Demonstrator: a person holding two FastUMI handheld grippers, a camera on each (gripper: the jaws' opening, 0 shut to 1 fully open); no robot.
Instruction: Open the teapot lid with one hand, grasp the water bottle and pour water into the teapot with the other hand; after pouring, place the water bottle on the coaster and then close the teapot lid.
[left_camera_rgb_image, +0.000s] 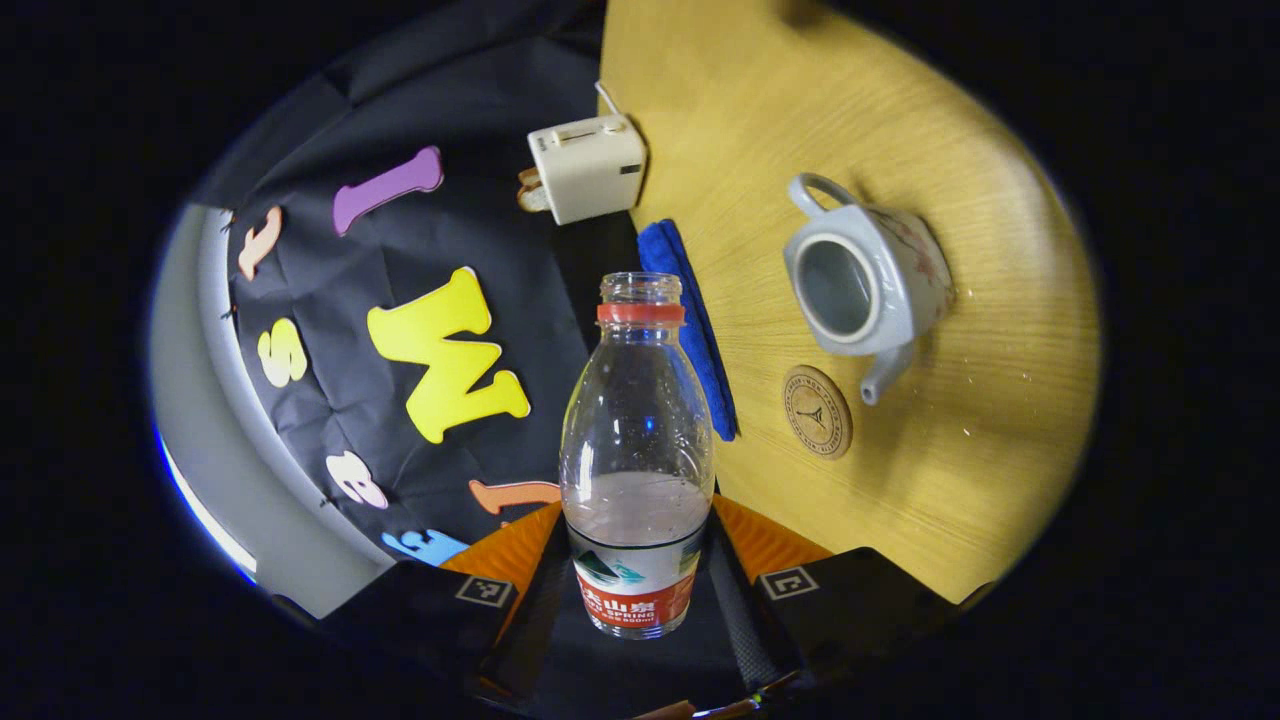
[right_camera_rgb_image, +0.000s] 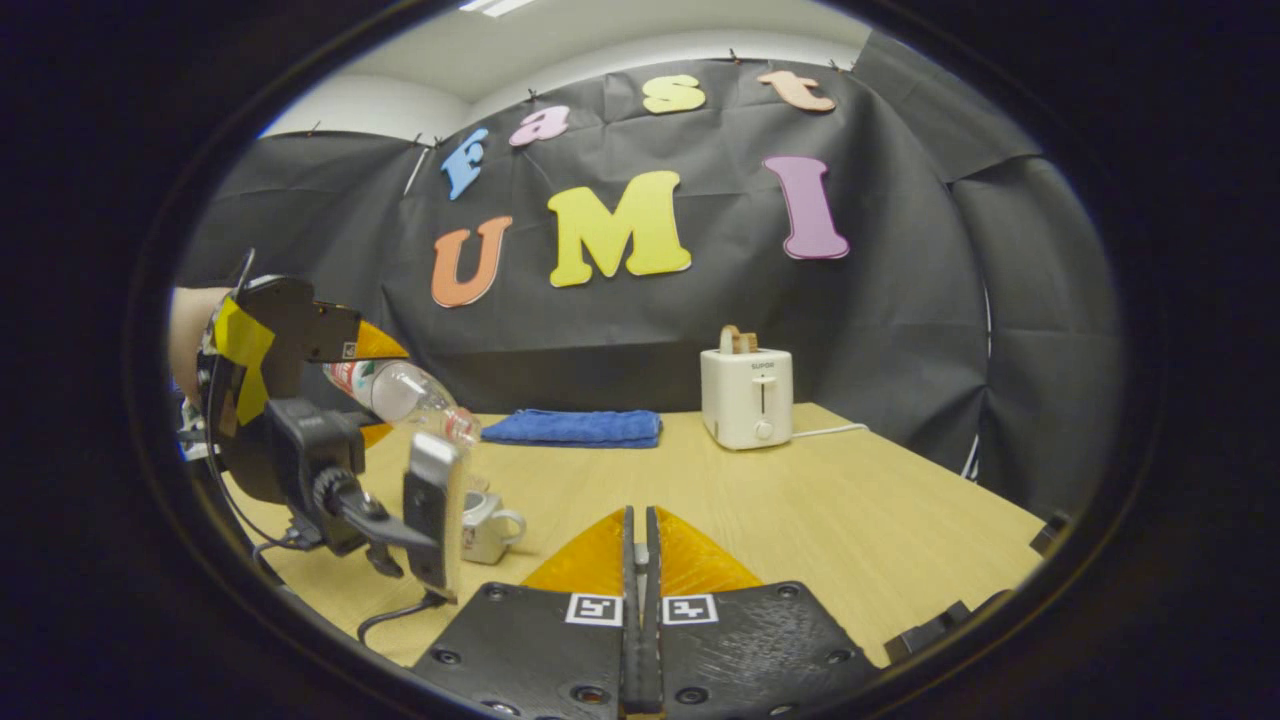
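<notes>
Water bottle (left_camera_rgb_image: 637, 470) uncapped, approx third full, pinched by left tool (left_camera_rgb_image: 640, 590), right tool (right_camera_rgb_image: 640, 560) pressed together, prob. empty.

One teapot (left_camera_rgb_image: 868, 290), one bottle (left_camera_rgb_image: 637, 455), one coaster (left_camera_rgb_image: 817, 411), one toaster (left_camera_rgb_image: 585, 167).

It was a small test booth, set up to look a bit like a kitchen. A black cloth wall (right_camera_rgb_image: 620, 330) hung behind a wooden table (right_camera_rgb_image: 850, 520), pinned up at the top, with a plain white room wall (right_camera_rgb_image: 380, 105) and ceiling showing above it. On the table stood kitchen things: a white toaster (right_camera_rgb_image: 746, 397) with bread in it, a folded blue towel (right_camera_rgb_image: 575, 427), a teapot (left_camera_rgb_image: 866, 285) and a round coaster (left_camera_rgb_image: 817, 411).
</notes>
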